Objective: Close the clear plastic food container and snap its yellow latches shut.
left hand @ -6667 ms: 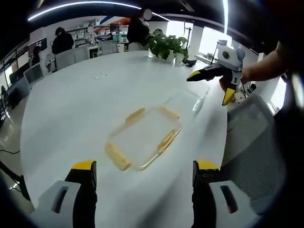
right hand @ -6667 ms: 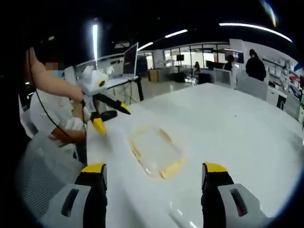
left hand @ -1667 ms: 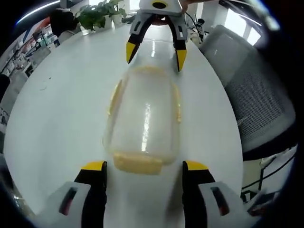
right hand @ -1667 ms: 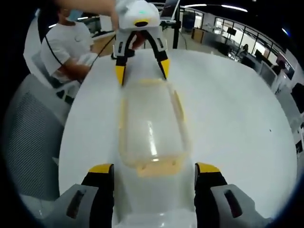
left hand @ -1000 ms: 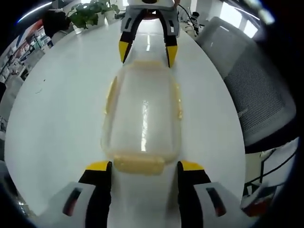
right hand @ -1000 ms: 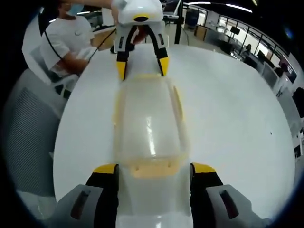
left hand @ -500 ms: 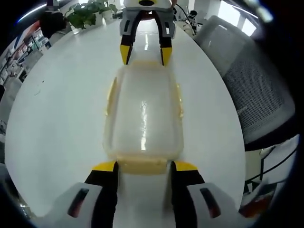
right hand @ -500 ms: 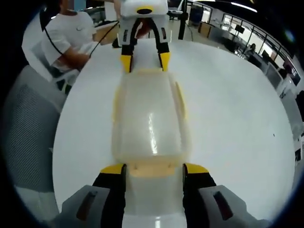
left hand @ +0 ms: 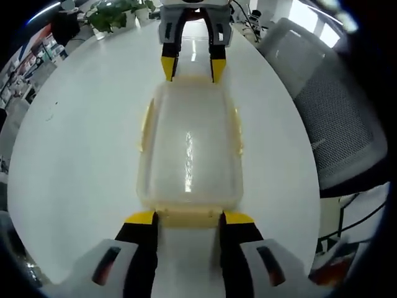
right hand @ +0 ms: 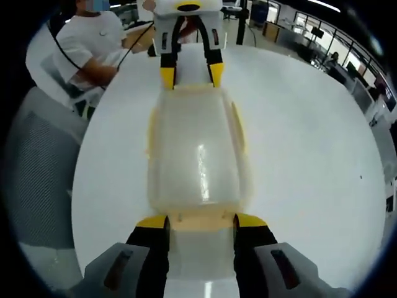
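The clear plastic food container (left hand: 189, 143) lies lengthwise on the white table (left hand: 74, 155) with its lid on. In the left gripper view, my left gripper (left hand: 188, 218) has its jaws pressed against both sides of the near yellow end latch (left hand: 186, 215). My right gripper (left hand: 192, 69) straddles the far end in the same way. In the right gripper view, the container (right hand: 198, 155) runs from my right gripper (right hand: 201, 222), which clasps the near end latch (right hand: 201, 218), to my left gripper (right hand: 191, 77). Yellow side latches (left hand: 146, 124) (right hand: 237, 133) stand out from the long sides.
A grey mesh office chair (left hand: 335, 118) stands by the table edge, and another view of it (right hand: 37, 186) sits below a person in a white shirt (right hand: 93, 43). A potted plant (left hand: 115, 9) is at the table's far side.
Both grippers have come in from above the table to opposite ends of the container. Over the last second their jaws narrowed onto the end latches.
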Tool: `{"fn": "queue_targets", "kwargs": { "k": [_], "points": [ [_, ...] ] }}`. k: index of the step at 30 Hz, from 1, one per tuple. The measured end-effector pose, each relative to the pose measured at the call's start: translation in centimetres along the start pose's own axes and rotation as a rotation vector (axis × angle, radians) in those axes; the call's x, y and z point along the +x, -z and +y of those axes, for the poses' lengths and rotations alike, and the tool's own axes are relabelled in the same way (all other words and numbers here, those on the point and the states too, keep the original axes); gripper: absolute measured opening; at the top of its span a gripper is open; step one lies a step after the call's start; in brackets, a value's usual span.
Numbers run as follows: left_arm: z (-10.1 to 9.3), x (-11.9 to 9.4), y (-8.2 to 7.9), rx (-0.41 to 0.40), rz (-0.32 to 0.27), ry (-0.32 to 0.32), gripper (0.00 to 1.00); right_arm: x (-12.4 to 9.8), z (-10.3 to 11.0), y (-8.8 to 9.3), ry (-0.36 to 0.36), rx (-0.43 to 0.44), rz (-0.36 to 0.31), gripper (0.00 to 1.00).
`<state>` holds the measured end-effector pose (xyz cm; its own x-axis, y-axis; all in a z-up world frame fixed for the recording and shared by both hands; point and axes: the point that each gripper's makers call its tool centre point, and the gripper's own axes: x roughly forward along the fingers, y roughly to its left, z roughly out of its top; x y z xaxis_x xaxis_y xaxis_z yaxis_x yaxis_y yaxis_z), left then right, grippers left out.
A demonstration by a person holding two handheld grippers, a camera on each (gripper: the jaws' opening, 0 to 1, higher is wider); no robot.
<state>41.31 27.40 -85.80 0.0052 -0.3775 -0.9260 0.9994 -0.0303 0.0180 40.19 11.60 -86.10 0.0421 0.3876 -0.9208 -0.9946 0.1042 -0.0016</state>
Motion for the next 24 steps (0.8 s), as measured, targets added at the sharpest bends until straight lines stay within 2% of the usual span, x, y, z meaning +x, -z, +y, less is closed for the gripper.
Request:
{"fn": "queue_targets", "kwargs": {
  "k": [3,7,11,14,24],
  "points": [
    [0.03,0.00,0.05,0.006,0.001,0.003,0.38,0.11,-0.05,-0.01,-0.001,-0.005,0.022,0.40],
    [0.04,0.06,0.08,0.006,0.006,0.003,0.38,0.02,0.08,0.04,-0.017,-0.044,0.019,0.40],
    [0.02,0.12,0.05,0.010,0.014,0.004,0.39,-0.11,0.13,0.14,-0.014,-0.032,-0.025,0.40],
    [-0.03,0.06,0.05,0.011,0.000,0.005,0.39,-0.23,0.17,0.20,-0.012,-0.019,-0.069,0.39],
    [0.02,-0.04,0.15,0.003,-0.051,0.002,0.37,-0.10,0.03,0.01,-0.021,-0.024,-0.074,0.37]
  ]
}}
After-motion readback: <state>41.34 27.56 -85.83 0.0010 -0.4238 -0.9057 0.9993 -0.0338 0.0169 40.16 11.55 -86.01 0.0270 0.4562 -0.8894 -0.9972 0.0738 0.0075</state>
